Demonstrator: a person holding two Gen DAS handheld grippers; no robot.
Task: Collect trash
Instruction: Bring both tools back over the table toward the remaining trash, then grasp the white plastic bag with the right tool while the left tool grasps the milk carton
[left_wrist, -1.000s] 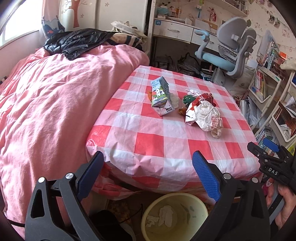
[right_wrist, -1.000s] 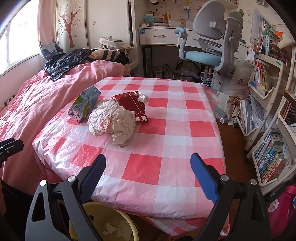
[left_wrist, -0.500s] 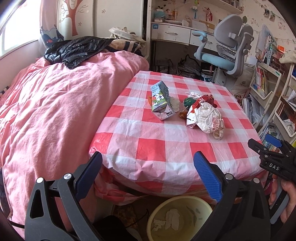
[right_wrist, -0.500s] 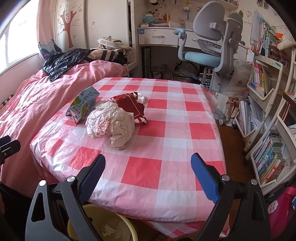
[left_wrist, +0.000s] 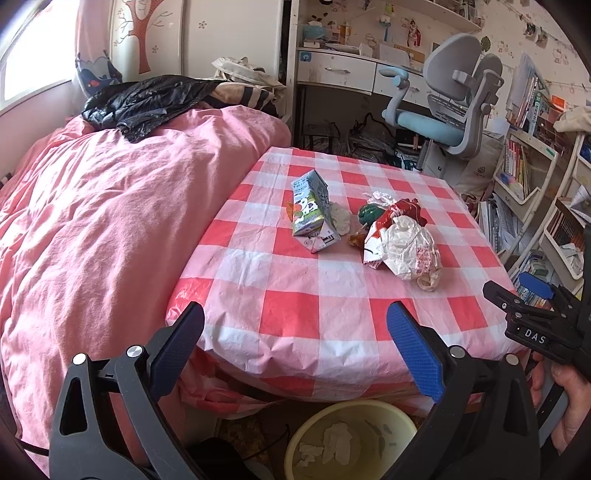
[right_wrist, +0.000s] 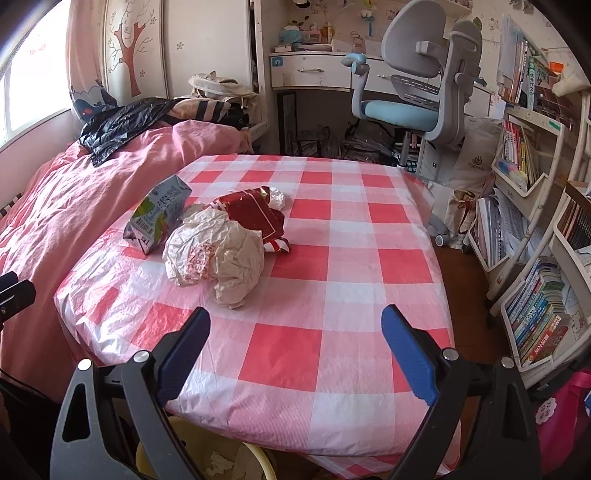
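While the yellow bin (left_wrist: 351, 439) at frame bottom holds some paper scraps, we note milk carton (left_wrist: 310, 210), white wrapper (left_wrist: 406, 251) & red wrapper (right_wrist: 255, 214) uncollected mid-frame on the table (left_wrist: 295, 314), w/ left gripper (left_wrist: 295, 343) & right gripper (right_wrist: 295, 343) jaws wide, empty.

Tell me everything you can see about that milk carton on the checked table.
The milk carton is a small gable-top box of printed card, green and white with a cow picture on one face and a barcode on another. It looks used and dented, lying tilted on its side on the red-and-white checked tablecloth, near the edge by the pink bed. A crumpled white paper wad rests against it, and neither claw is near it.
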